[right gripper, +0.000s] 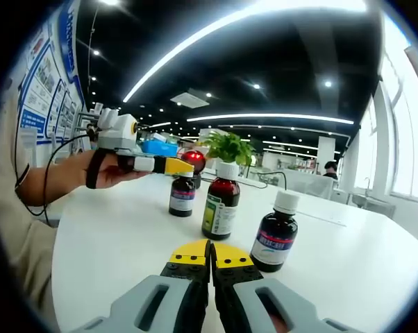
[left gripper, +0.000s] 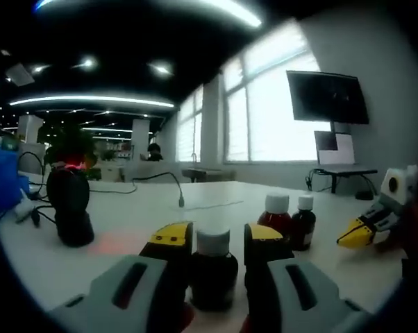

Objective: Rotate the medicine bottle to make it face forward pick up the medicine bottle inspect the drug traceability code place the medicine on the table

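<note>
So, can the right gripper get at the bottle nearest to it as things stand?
Probably yes. The right gripper is shut and holds nothing, and the nearest bottle stands upright just ahead of its tips, to the right, with bare table between. It would need to open first.

Table (right gripper: 126,236): three medicine bottles standing upright, apart from one another.

Right gripper view: nearest bottle (right gripper: 274,241) at right, just beyond the right gripper (right gripper: 210,258); middle bottle (right gripper: 221,199) behind and left of it; farthest bottle (right gripper: 182,194) further left, between the left gripper's (right gripper: 178,166) jaws. Potted plant (right gripper: 227,147) behind the bottles.

Left gripper view: scanner stand (left gripper: 70,206) on the table at left; wall monitor (left gripper: 327,97) far right, above a side table (left gripper: 341,171).
</note>
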